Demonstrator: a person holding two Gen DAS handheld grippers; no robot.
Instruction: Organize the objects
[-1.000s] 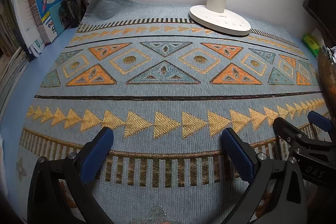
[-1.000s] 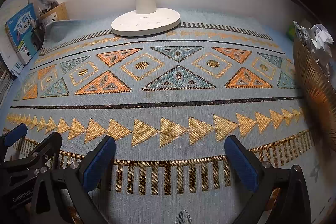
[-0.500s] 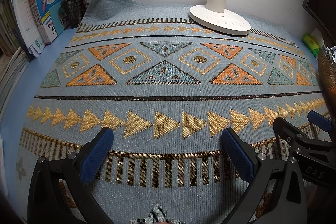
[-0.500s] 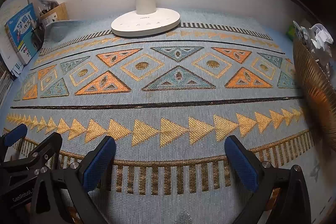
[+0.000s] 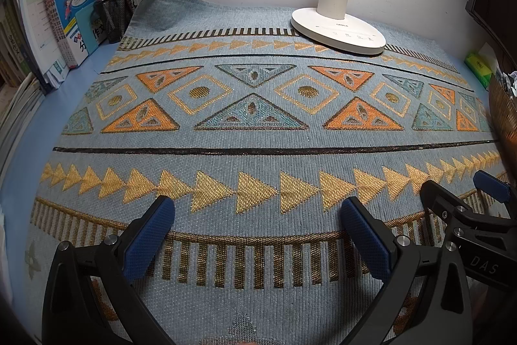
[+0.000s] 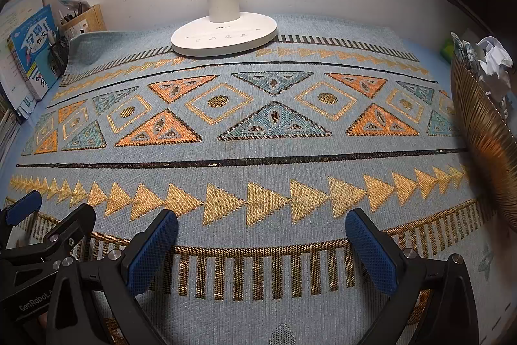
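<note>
Grippers, left [image 5: 258, 225] and right [image 6: 261, 235], hover wide open and empty over the mat [image 5: 258, 151]. No loose object lies there; basket [image 6: 478, 131] sits right. Probably finished or pre-start: next, locate a target.

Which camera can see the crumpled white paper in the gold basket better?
The right wrist view. There the crumpled paper sits in full sight above the rim of the gold basket. The left wrist view catches only a small white bit of it at the picture's far right edge.
</note>
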